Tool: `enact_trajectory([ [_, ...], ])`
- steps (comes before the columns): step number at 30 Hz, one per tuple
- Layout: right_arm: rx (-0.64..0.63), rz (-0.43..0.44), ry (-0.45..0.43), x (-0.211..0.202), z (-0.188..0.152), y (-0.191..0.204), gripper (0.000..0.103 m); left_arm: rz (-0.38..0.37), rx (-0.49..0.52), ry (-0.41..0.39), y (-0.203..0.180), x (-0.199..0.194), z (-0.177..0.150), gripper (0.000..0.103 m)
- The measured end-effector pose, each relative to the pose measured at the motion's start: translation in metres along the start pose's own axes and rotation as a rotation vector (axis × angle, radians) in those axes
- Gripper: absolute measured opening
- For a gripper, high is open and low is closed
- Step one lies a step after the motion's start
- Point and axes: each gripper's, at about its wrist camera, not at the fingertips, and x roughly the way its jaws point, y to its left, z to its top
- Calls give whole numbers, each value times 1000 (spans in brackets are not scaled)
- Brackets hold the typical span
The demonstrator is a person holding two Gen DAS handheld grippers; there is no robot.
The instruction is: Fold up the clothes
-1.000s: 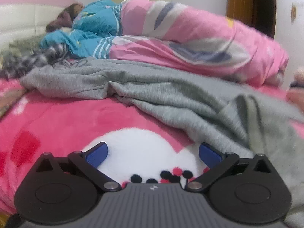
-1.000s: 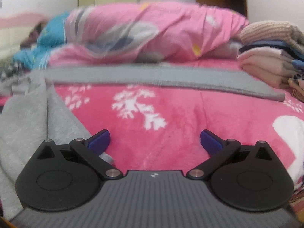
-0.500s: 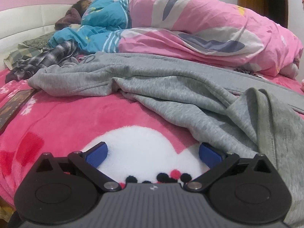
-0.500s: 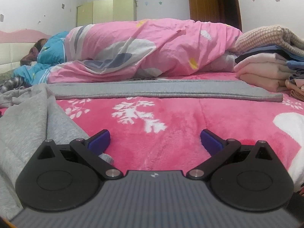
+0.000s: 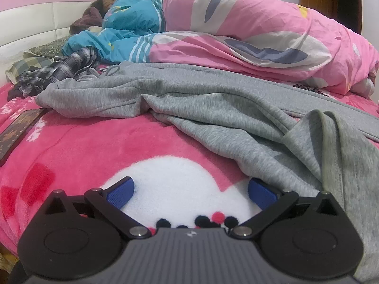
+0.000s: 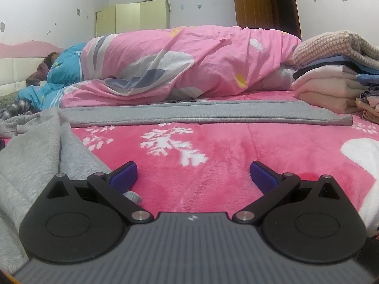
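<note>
A: Where is the grey garment (image 5: 213,108)?

B: Spread across the pink blanket (image 5: 94,146) on the bed. Its far part lies flat and long beside the pink quilt (image 5: 260,30), toward the far side of the bed. The near part is bunched and rumpled, running down toward the near edge.

A: And the left gripper (image 5: 190,193)?

B: It is low over the blanket's white patch, fingers (image 5: 119,193) spread wide with nothing between them. Its right finger sits right at the garment's crumpled edge; I cannot tell whether it touches the cloth.

A: The right gripper (image 6: 193,175)?

B: Also spread wide and empty, above bare pink blanket with a white leaf print. A fold of the grey garment (image 6: 35,146) lies just beside and under its left finger (image 6: 124,175).

A: What else is on the bed?

B: A stack of folded clothes (image 6: 331,90) toward the right edge, near the flat end of the garment. A plaid cloth (image 5: 59,71) lies near the headboard (image 5: 28,30), and a phone (image 5: 19,130) rests on the blanket at the left edge. A person (image 5: 132,21) in blue lies under the quilt at the far side.
</note>
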Motion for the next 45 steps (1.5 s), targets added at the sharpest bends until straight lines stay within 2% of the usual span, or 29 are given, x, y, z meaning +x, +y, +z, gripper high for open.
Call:
enact_trajectory([
  [16, -1, 12, -42, -6, 0, 0, 102, -25, -18, 11, 4, -3, 2, 103],
  [22, -11, 30, 23, -10, 14, -1, 102, -78, -49, 18, 13, -6, 6, 103],
  [27, -75, 79, -15, -30, 45, 18, 102, -184, -195, -6, 41, -15, 13, 103],
  [30, -113, 140, -41, -40, 64, 35, 102, -187, -294, -57, 69, -27, 19, 103],
  [33, -158, 212, -52, -43, 76, 57, 102, -123, -345, -103, 97, -37, 25, 103],
  [36, -196, 282, -2, -39, 78, 77, 102, -76, -396, -127, 125, -37, 32, 103],
  [40, -227, 354, 72, -31, 74, 96, 102, -68, -450, -141, 157, -23, 43, 98],
  [45, -264, 384, 109, -31, 75, 113, 102, -127, -549, -154, 180, 3, 61, 84],
])
